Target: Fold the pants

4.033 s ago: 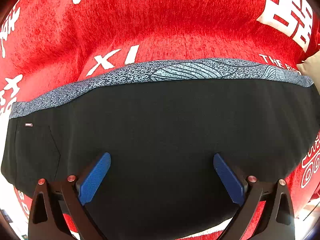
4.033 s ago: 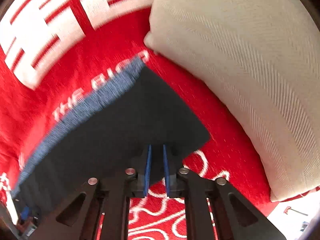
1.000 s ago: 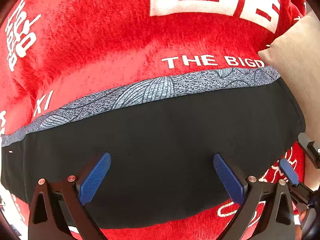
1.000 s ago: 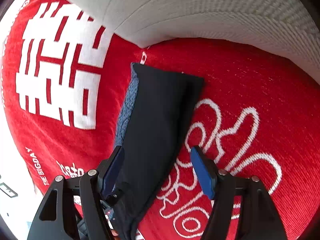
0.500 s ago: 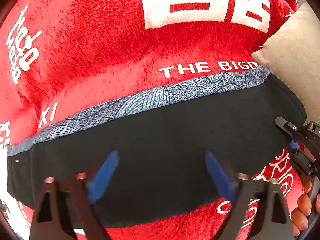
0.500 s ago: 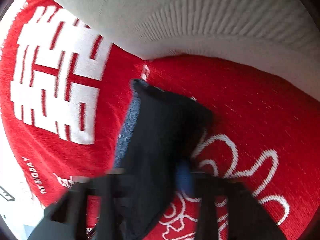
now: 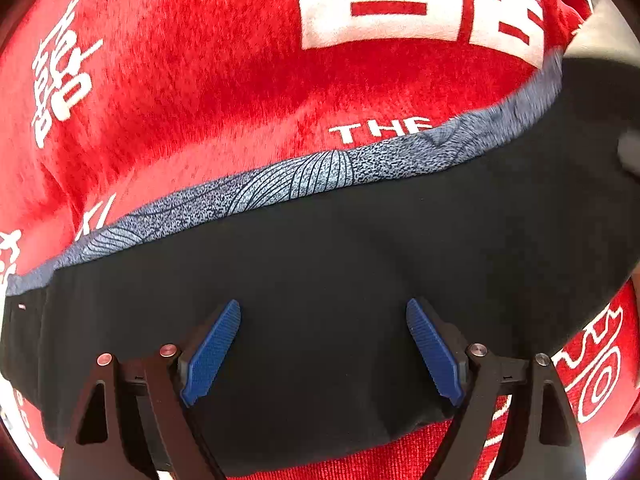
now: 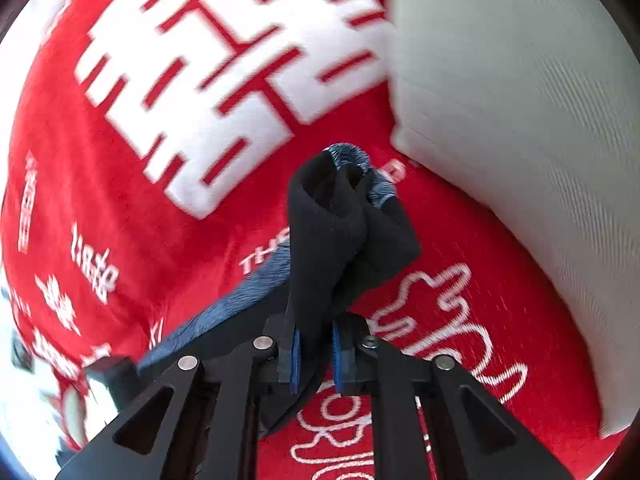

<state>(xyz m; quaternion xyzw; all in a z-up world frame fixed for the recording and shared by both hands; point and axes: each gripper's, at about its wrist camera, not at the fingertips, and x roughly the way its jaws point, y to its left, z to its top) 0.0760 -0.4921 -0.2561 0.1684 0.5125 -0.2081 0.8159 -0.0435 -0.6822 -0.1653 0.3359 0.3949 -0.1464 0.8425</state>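
— Right gripper (image 8: 314, 360), lower centre of its view: blue pads (image 8: 295, 364) just closed, pinching a bunched end of the black pants (image 8: 328, 240), raised off the red blanket (image 8: 120, 200). Grey-blue patterned waistband (image 8: 348, 156) showing at the top of the bunch.

— And the left gripper (image 7: 322, 350)?

— Spread wide, at the bottom of its view, hovering over the flat black cloth; nothing between the pads, jaws narrowed a little just now. Pants (image 7: 320, 280) stretched across the middle of that frame, waistband (image 7: 296, 180) along the upper edge, right end rising in a blur at upper right.

— Risks from here?

— Probably a thin, bunched bite: could slip out mid-swing, dropping the end in a heap. Also dragging: with the left jaws not pressing down, the whole garment may slide across the plush blanket instead of folding over.

— Anything nearby?

— Cream pillow (image 8: 520, 160) filling the right of the right-hand view, close to the lifted end; could snag the cloth or skew the fold.
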